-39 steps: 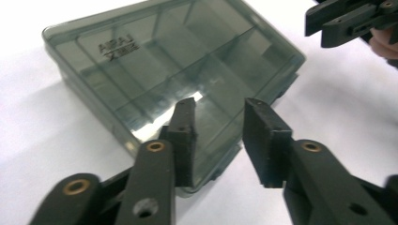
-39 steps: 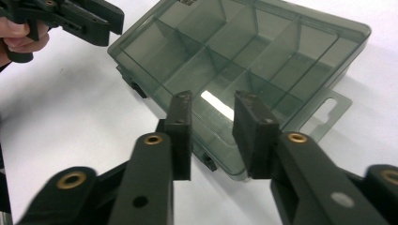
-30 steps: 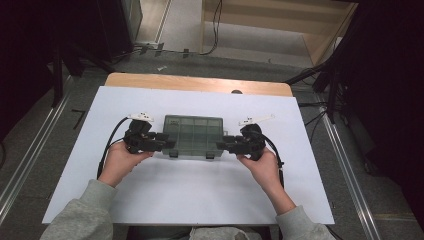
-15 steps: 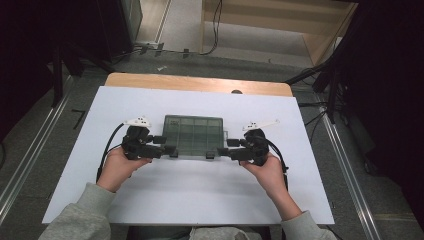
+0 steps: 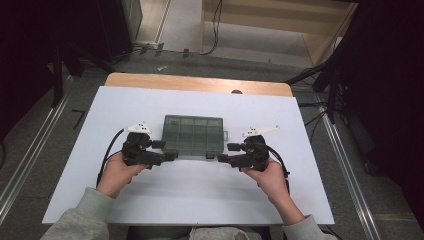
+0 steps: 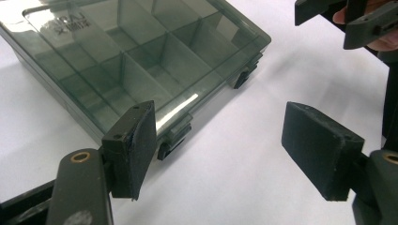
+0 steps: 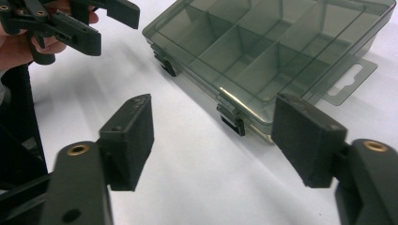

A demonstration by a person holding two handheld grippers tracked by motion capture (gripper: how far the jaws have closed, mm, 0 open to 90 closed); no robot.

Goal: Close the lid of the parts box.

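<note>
Left gripper [image 5: 170, 156] and right gripper [image 5: 223, 158] apparently level, jaws just opened.

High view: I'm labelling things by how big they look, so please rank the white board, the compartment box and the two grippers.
1. white board, largest by far.
2. compartment box.
3. left gripper and right gripper: they look alike in size, so no ranking between them.

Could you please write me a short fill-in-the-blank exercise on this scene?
1. The box has its lid ____.
2. The jaws of the left gripper stand ____.
3. The box's near edge carries ____ latches.
4. The box lies on a ____ sheet.
Missing words: shut; open; two; white
</note>
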